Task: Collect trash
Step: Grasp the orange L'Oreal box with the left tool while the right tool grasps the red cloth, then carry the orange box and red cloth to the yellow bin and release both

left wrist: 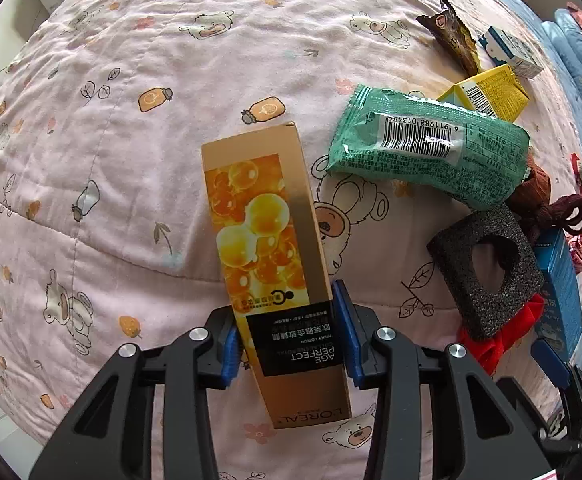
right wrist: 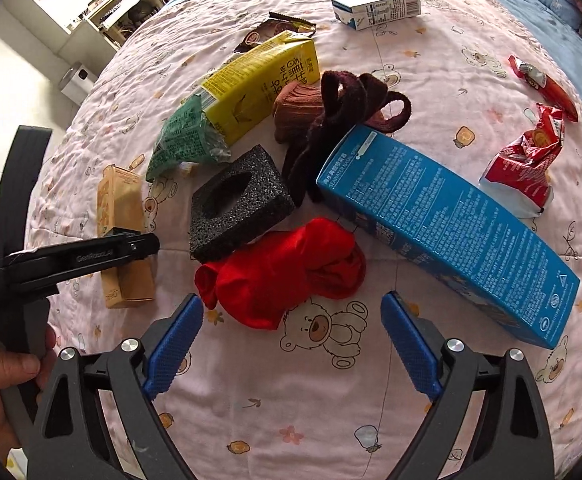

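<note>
Gold lotion box (left wrist: pixel 267 248), frame centre: clamped by left gripper (left wrist: pixel 291 344). Right gripper (right wrist: pixel 291 344): spread, empty. Uncollected (upper right): green wrapper (left wrist: pixel 427 148), yellow carton (left wrist: pixel 491 92), blue box (right wrist: pixel 443 228). Collection barely begun.

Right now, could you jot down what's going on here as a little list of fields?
Place: pink quilt with bear print
Left claw: clamped on gold box
Right claw: open, holding nothing
Just ahead of right claw: red cloth
Nearby trash: blue box, green wrapper, yellow carton, black foam block
</note>
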A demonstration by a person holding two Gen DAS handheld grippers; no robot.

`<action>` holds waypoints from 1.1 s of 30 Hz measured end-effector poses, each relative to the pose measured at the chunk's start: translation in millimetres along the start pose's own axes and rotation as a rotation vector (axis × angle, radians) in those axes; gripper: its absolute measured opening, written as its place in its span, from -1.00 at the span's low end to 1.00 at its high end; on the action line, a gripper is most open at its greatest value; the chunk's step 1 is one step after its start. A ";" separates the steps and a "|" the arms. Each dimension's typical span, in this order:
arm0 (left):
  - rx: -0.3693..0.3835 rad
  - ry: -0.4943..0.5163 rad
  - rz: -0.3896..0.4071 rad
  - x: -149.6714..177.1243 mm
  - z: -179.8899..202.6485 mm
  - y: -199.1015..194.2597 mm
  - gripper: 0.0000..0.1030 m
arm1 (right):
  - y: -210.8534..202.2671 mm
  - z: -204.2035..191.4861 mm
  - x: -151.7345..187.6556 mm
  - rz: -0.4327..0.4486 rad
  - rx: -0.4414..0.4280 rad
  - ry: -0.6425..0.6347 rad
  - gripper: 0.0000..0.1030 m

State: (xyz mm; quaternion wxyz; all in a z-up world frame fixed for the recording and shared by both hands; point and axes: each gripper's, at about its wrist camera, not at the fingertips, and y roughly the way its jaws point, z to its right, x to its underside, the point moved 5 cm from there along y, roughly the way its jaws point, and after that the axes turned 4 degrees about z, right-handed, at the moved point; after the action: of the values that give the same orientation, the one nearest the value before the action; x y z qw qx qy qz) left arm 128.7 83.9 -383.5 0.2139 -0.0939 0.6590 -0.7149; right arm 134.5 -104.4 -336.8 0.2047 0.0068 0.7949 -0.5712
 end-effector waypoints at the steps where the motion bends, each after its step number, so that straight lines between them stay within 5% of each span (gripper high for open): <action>1: 0.017 -0.001 0.004 0.3 -0.9 -1.4 -0.22 | 5.1 0.7 -1.0 -0.008 0.000 0.003 0.57; 6: 0.060 -0.006 0.020 3.8 -6.0 -6.2 -0.23 | 29.6 2.1 -2.7 -0.051 -0.016 0.032 0.37; 10: 0.097 -0.015 0.036 15.8 -2.4 -24.9 -0.23 | 38.1 -6.9 -0.2 -0.065 -0.075 0.030 -0.27; 20: 0.163 0.062 0.013 53.6 0.8 -73.0 -0.23 | -13.7 2.4 18.1 -0.011 -0.077 0.114 -0.31; 28: 0.256 0.293 -0.016 105.4 54.5 -126.6 -0.23 | -102.6 29.2 51.8 0.080 0.002 0.166 -0.30; 33: 0.316 0.484 -0.046 157.6 108.9 -153.7 -0.23 | -163.6 62.9 100.7 0.152 0.064 0.292 -0.30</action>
State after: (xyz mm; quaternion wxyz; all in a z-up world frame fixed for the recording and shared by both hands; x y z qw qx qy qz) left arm 5.6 -75.9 -243.4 0.0463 0.0990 0.5692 -0.8149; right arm 22.2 -240.9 -238.8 0.1293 0.1565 0.7949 -0.5718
